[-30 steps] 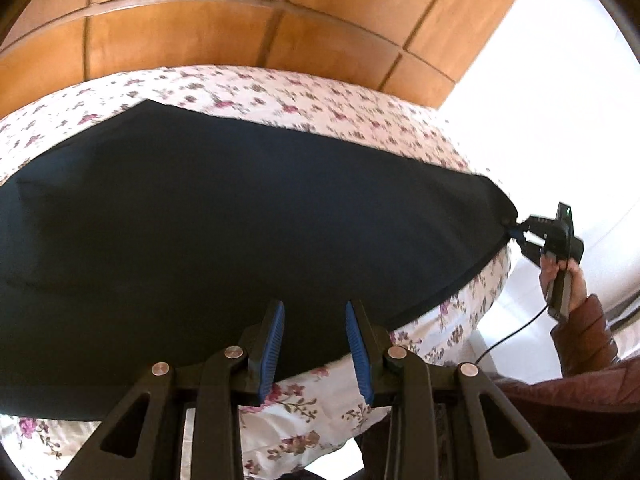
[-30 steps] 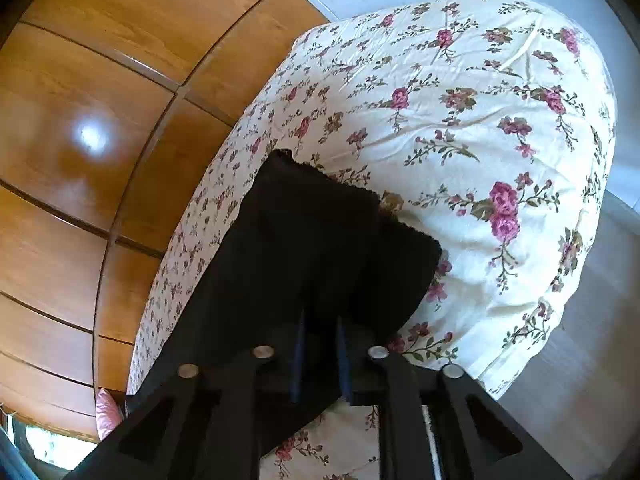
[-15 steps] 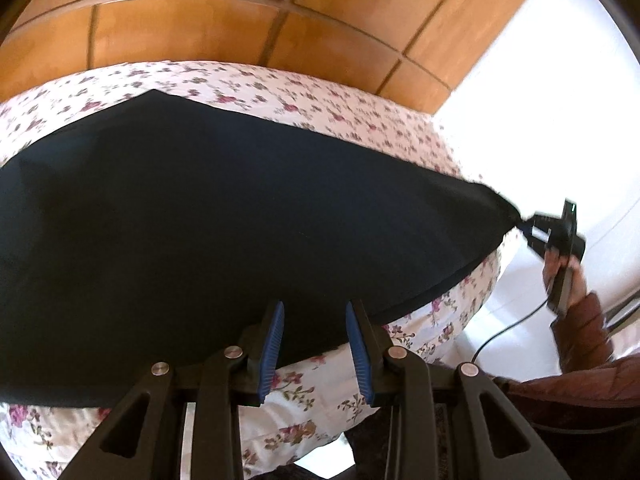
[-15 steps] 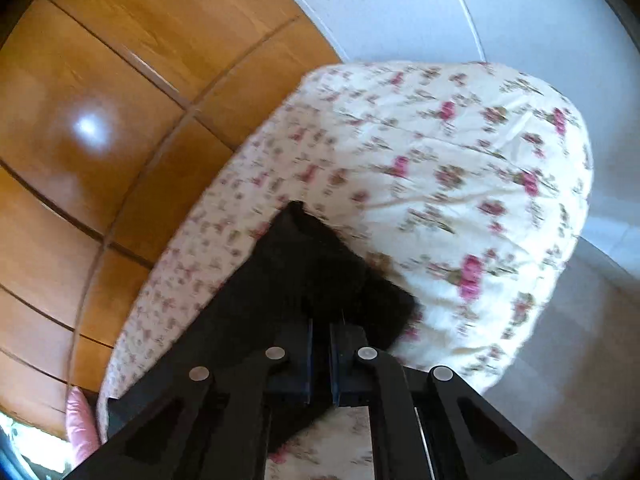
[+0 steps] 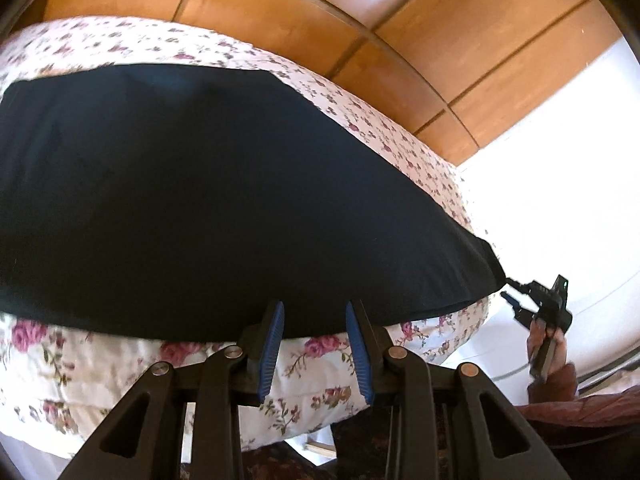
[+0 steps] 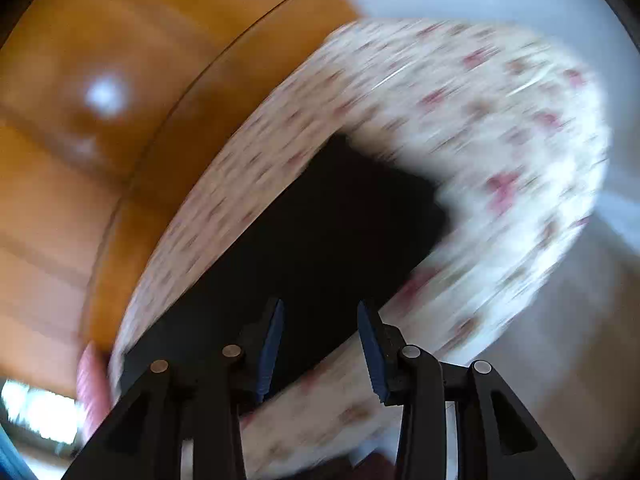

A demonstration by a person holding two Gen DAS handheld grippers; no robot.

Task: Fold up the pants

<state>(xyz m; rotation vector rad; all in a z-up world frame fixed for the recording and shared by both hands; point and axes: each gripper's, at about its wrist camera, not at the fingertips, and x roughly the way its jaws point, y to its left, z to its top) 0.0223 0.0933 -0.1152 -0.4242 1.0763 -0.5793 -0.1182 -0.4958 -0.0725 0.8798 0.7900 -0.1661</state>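
1. A wooden panelled wall [image 5: 360,20] of orange-brown boards rises behind the bed, on the far side from the two grippers; in the right wrist view it fills the left part of the picture [image 6: 80,160], blurred.
2. The bed, the landmark here, is covered by a white floral bedspread [image 5: 120,364] printed with pink roses. Its near edge hangs down in front of the left gripper, and in the right wrist view its rounded end [image 6: 500,140] shows only as a smear.
3. The black pants [image 5: 220,200] lie spread flat on top of the bed, covering most of its visible surface, with their near edge running close along the bed's near side. In the right wrist view they appear as a dark strip [image 6: 320,240] lying lengthwise on the bed.
4. The left gripper [image 5: 315,350] hangs at the bed's near edge, its blue-padded jaws standing apart with only bedspread and the pants' edge seen between them; nothing is held.
5. The right gripper [image 6: 322,346] sits off the bed's end, jaws spread wide and empty. From the left wrist view it [image 5: 514,294] is just beside the pants' corner at that end, though contact cannot be judged.
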